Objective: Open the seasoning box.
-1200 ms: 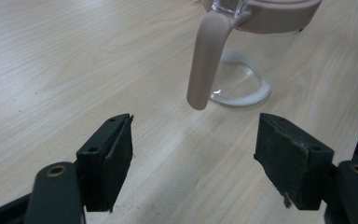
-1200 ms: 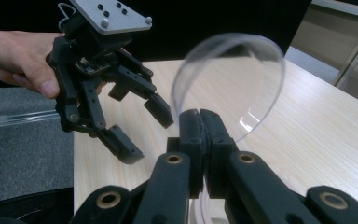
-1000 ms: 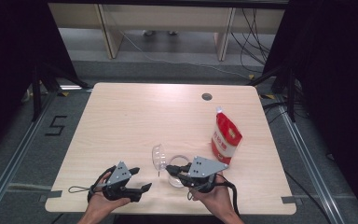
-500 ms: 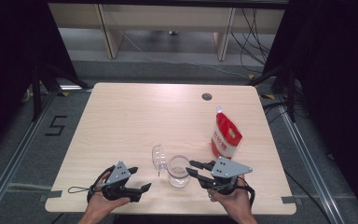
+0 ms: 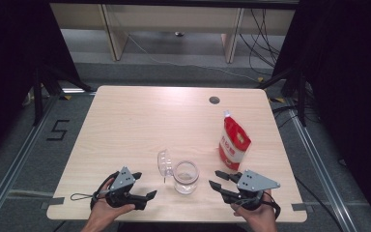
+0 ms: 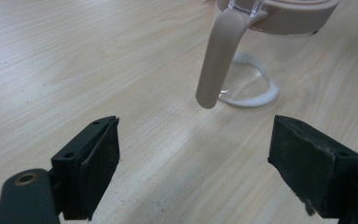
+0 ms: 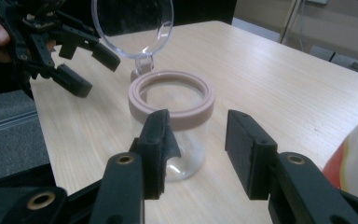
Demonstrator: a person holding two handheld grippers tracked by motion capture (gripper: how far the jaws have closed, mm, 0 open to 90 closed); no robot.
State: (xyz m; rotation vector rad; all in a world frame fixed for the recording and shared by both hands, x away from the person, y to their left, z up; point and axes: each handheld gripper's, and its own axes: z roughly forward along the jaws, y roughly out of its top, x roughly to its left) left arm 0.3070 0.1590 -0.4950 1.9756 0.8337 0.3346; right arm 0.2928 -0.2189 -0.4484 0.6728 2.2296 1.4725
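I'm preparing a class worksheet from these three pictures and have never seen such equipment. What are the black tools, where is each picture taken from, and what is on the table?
A person holds a two-jaw gripper in each hand: the left gripper and the right gripper. One camera looks down from above; the other two ride on the grippers and look along their black jaws. On the wooden table stand a clear glass jar with a pinkish rim, its hinged lid flipped open, and a red-and-white pouch. Nothing is held. Both grippers are open, their jaws having just been opening with nothing between them.

"5" on the floor (image 5: 58, 130)
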